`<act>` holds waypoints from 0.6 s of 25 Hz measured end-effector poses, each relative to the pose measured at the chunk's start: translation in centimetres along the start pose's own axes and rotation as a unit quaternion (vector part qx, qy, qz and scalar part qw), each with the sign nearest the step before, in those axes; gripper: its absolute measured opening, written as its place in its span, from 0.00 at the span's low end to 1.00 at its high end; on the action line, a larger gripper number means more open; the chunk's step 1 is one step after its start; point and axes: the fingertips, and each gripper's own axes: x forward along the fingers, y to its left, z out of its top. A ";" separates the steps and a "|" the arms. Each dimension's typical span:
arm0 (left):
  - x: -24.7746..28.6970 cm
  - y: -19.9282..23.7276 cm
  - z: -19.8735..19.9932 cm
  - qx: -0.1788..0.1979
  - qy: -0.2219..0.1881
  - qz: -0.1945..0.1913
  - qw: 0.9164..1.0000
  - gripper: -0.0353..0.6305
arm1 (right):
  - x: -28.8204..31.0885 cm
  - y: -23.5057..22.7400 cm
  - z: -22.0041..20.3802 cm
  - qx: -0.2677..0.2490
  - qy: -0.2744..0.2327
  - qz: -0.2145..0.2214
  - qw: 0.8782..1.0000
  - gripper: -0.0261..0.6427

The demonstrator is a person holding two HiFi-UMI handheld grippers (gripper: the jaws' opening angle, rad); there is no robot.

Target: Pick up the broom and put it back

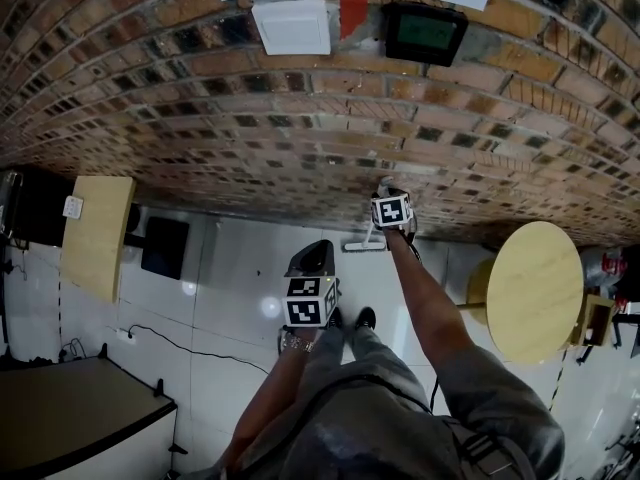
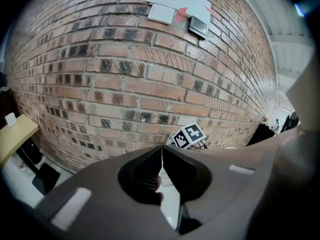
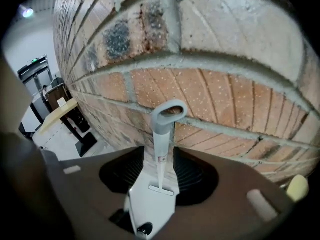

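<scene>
The broom stands upright against the brick wall (image 3: pixel 210 84). Its white shaft with a grey loop handle (image 3: pixel 161 134) rises between the jaws of my right gripper (image 3: pixel 160 159), which is open, with a gap on each side of the shaft. The broom's small white head (image 3: pixel 161 189) rests on the floor below; in the head view it shows as a white bar (image 1: pixel 362 246) at the wall's foot, beside my right gripper (image 1: pixel 390 203). My left gripper (image 1: pixel 312 268) hangs lower and further left. It is shut (image 2: pixel 161 156) with nothing in it.
A round wooden table (image 1: pixel 535 288) stands at the right and a rectangular wooden table (image 1: pixel 97 233) on a black base (image 1: pixel 165 248) at the left. A dark counter (image 1: pixel 70 418) fills the lower left, and a cable (image 1: pixel 190 346) runs over the white floor. The person's shoes (image 1: pixel 350 318) are near the wall.
</scene>
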 end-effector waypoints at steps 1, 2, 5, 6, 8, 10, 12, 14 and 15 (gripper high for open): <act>-0.1 -0.3 0.1 0.001 -0.001 0.000 1.000 0.07 | -1.0 0.2 0.0 0.001 -0.006 0.002 1.000 0.28; -0.2 -0.7 0.2 0.003 -0.003 -0.001 1.000 0.07 | -2.2 0.5 0.0 0.001 -0.014 0.003 1.000 0.28; -1.1 -1.8 0.3 0.009 -0.007 -0.002 1.000 0.07 | -6.4 1.8 0.2 -0.007 -0.052 0.008 0.999 0.19; -1.6 -2.1 0.1 0.011 -0.008 -0.001 1.000 0.07 | -8.1 2.7 0.1 -0.009 -0.067 0.012 0.998 0.18; -2.7 -2.9 -0.2 0.014 -0.012 -0.001 1.000 0.07 | -11.8 4.5 -0.1 -0.011 -0.094 0.023 0.995 0.16; -3.6 -3.9 -0.6 0.018 -0.016 -0.007 1.000 0.07 | -15.5 6.3 -0.6 -0.013 -0.116 0.036 0.992 0.15; -4.9 -5.1 -1.4 0.028 -0.019 -0.017 0.999 0.07 | -19.2 8.4 -1.5 -0.014 -0.134 0.048 0.990 0.14; -6.6 -5.9 -2.5 0.037 -0.021 -0.028 0.999 0.07 | -22.7 10.6 -2.8 -0.010 -0.149 0.056 0.987 0.12; -7.6 -6.1 -3.1 0.042 -0.022 -0.032 0.998 0.07 | -24.2 11.6 -3.5 -0.010 -0.157 0.054 0.986 0.11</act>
